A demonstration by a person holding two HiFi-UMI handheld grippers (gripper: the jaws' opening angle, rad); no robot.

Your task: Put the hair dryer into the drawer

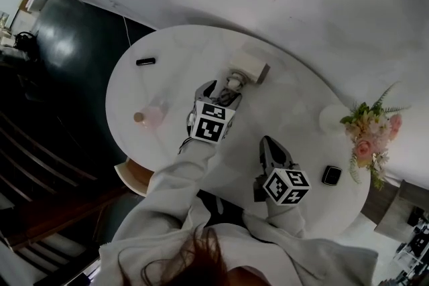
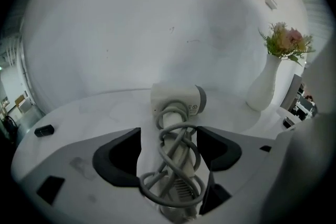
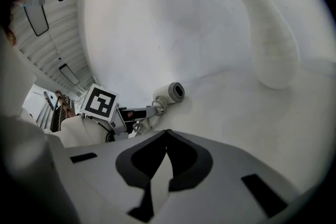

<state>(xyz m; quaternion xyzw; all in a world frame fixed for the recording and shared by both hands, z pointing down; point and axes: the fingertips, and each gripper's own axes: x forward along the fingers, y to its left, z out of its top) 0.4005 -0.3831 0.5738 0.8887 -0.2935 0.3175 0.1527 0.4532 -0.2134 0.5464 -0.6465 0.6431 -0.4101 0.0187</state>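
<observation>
The white hair dryer (image 1: 247, 67) lies on the round white table (image 1: 167, 43), its grey cord wound around the handle. My left gripper (image 1: 221, 94) reaches it from the near side. In the left gripper view the dryer's body (image 2: 176, 98) lies just ahead, and the left gripper (image 2: 169, 134) stands open with the corded handle (image 2: 176, 157) between its jaws; a gap shows at the left pad. My right gripper (image 1: 267, 142) hovers over the table to the right of the left one. Seen in its own view, the right gripper (image 3: 167, 134) is shut on nothing. No drawer is in view.
A white vase with pink flowers (image 1: 367, 134) stands at the table's right side. A small black device (image 1: 145, 61) and a pink bottle (image 1: 151, 117) lie on the left, and a black square item (image 1: 331, 175) lies near the right edge. A dark floor lies beyond the left rim.
</observation>
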